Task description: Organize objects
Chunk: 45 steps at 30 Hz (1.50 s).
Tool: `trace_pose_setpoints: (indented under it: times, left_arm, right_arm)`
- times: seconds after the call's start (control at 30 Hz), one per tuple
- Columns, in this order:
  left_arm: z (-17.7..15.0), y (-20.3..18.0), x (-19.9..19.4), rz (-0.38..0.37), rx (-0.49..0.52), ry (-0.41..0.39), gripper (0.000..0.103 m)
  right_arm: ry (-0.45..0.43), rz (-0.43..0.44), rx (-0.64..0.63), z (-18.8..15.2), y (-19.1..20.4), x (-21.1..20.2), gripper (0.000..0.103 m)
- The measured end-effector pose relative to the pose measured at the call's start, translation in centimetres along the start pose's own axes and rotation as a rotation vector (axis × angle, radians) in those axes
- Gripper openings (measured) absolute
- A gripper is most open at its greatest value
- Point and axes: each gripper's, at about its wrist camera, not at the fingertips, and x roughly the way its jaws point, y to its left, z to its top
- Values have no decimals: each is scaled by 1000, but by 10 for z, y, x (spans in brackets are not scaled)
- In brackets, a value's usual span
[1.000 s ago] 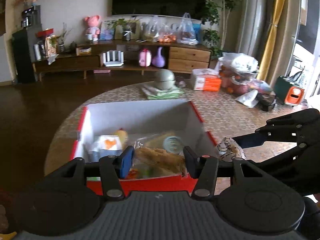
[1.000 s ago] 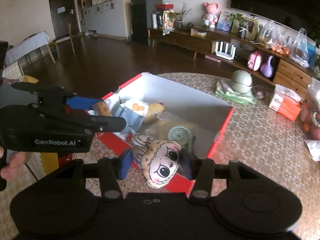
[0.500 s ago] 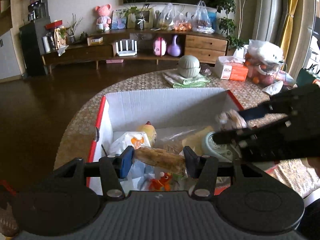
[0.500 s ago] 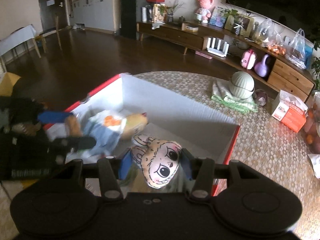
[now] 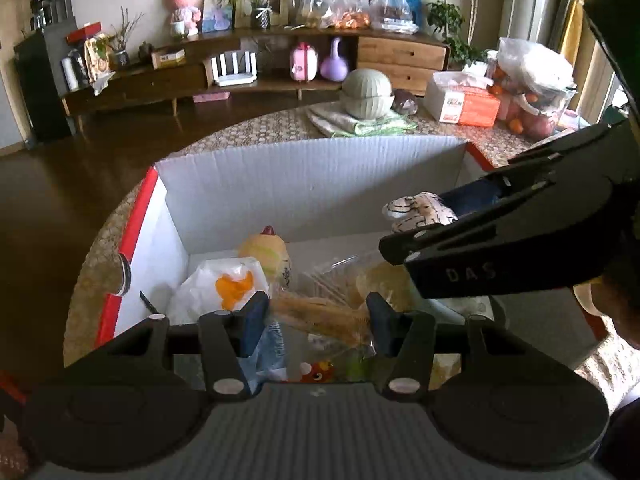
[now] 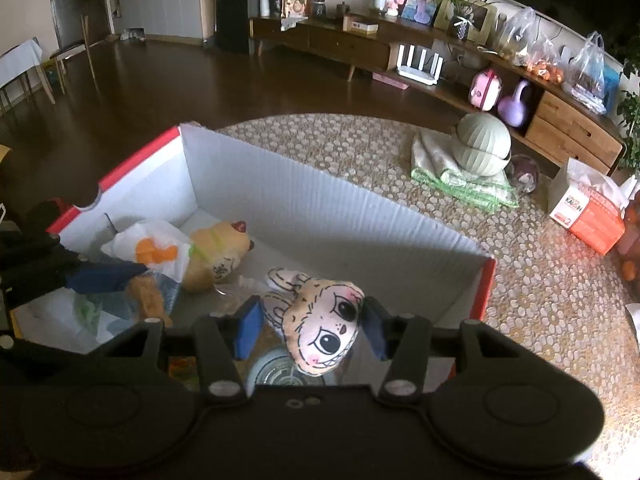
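Grippers both over open white corrugated cardboard box with red outer edges (image 5: 312, 184), which sat on round pebble-patterned table (image 6: 360, 140). Left gripper (image 5: 314, 318) pinched a brown, bread-like item in clear plastic wrap (image 5: 320, 312) between its blue pads — held above box interior, near front wall. Right gripper (image 6: 308, 326) clamped on flat plush doll head w/ big black eyes and pink cheeks (image 6: 320, 324); doll's ears pointed away from the camera, hanging over right half of box. In left wrist view the right gripper (image 5: 460, 216) came in from the right side, doll head (image 5: 420, 210) poking out past its fingers, above box.

Inside box: yellow plush chick w/ red comb (image 5: 266, 252) lying toward back wall; white bag w/ orange print (image 5: 224, 284) just beside it, touching; crinkled clear plastic packets (image 5: 352, 272) mid-floor; round grey-green ribbed disc (image 6: 276, 372) directly below doll head; small red-orange cartoon-printed packet (image 5: 318, 370) at front edge.

On table beyond box: sage-green ribbed round lidded container (image 6: 482, 144) resting on folded green-and-white cloth (image 6: 460, 180); orange-and-white tissue box (image 6: 588, 208) further right, well apart from box. Low wooden sideboard (image 5: 248, 76) along back wall — cluttered, items too small to list.
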Motion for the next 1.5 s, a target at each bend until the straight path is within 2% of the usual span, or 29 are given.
trace_pose_setpoints:
  times: [0.27,0.47,0.57,0.7,0.93,1.1,1.5]
  left_arm:
    - [0,1,17,-6,6,46,54]
    - [4,2,20,12,1,60,54]
    - [3,5,20,14,-16,62,58]
    - [3,6,15,18,-39,40,68]
    - [3,6,1,28,-57,8,69]
    - [0,5,-18,24,-71,-33,74]
    - [-6,-3,-68,35,-96,-111,83]
  right_arm:
    - [21,4,4,-5,2,12,55]
    - [22,9,18,-4,0,11,59]
    - [18,6,15,-4,0,9,62]
    - [5,13,25,-4,-1,3,65]
    - [-34,51,40,-4,-7,-20,73]
    - [-67,96,54,-11,-13,-44,83]
    - [-168,166,63,-35,-19,-102,95]
